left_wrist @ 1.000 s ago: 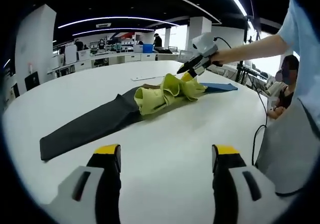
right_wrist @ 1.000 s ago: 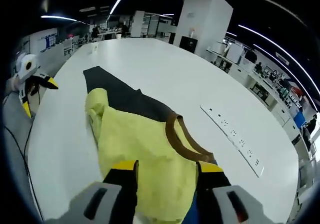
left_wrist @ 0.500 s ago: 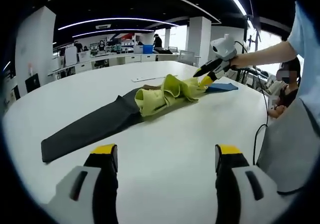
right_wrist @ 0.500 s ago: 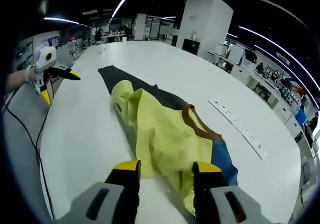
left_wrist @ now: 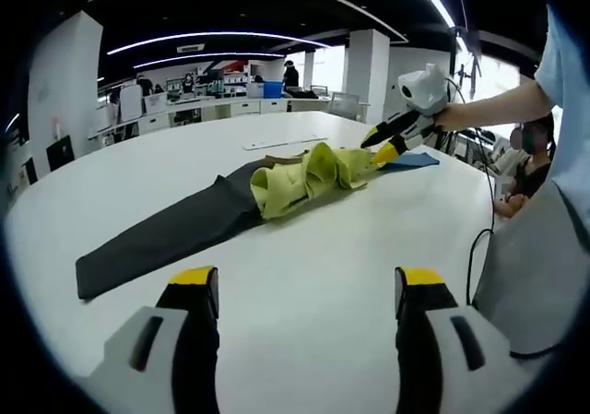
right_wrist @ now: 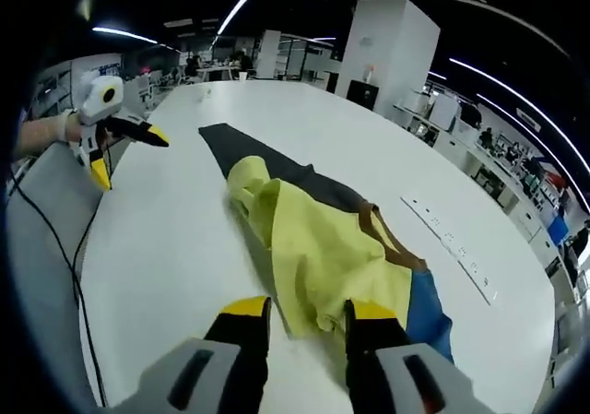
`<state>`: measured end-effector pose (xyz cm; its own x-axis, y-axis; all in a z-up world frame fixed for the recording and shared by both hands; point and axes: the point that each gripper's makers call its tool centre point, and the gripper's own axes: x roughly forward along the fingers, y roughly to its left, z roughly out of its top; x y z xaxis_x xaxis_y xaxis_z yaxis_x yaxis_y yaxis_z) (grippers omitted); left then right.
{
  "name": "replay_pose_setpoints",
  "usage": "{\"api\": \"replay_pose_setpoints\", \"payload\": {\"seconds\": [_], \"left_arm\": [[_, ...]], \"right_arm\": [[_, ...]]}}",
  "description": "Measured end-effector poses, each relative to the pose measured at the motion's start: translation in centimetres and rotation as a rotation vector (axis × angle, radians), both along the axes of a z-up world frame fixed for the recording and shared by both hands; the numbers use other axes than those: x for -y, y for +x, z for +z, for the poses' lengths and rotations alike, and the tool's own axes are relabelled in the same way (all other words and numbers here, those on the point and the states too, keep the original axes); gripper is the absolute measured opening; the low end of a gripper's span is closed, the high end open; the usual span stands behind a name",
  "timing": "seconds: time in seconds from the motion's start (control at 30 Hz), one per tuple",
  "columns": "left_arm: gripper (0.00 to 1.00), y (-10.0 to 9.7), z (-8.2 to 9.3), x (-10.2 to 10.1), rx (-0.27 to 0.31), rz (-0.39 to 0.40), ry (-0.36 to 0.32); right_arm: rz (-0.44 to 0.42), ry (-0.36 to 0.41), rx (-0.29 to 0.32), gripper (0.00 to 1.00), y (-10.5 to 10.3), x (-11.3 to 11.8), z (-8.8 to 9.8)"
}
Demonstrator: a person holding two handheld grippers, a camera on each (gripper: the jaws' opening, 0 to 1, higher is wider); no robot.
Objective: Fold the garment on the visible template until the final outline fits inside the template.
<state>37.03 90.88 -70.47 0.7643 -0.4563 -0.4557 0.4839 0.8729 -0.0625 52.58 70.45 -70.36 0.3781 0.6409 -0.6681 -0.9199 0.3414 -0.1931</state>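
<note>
Yellow garment (right_wrist: 318, 253) with brown collar lies bunched and creased on the dark template (left_wrist: 166, 234), on a white table (left_wrist: 304, 276). Right gripper (right_wrist: 304, 311) pinches the near yellow edge between its jaws, blue cloth (right_wrist: 426, 308) beside them. Left gripper (left_wrist: 304, 285) hovers with jaws apart and empty, garment well ahead of them.

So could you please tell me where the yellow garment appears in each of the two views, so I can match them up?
Left gripper view: the yellow garment lies bunched above centre, on the far end of the dark template, beside the right tool.
Right gripper view: it lies at centre, running down to that view's own tool.
Shared landmark: the garment's brown collar.
</note>
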Motion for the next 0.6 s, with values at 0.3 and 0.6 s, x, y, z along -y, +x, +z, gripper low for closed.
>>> {"api": "replay_pose_setpoints", "payload": {"seconds": [0.3, 0.6], "left_arm": [[0.75, 0.0, 0.0, 0.0, -0.001, -0.002, -0.002], [0.75, 0.0, 0.0, -0.2, -0.002, 0.005, -0.005]], "right_arm": [[0.027, -0.030, -0.053, 0.21, -1.3, -0.3, -2.0], [0.009, -0.116, -0.078, 0.17, 0.1, 0.5, -5.6]]}}
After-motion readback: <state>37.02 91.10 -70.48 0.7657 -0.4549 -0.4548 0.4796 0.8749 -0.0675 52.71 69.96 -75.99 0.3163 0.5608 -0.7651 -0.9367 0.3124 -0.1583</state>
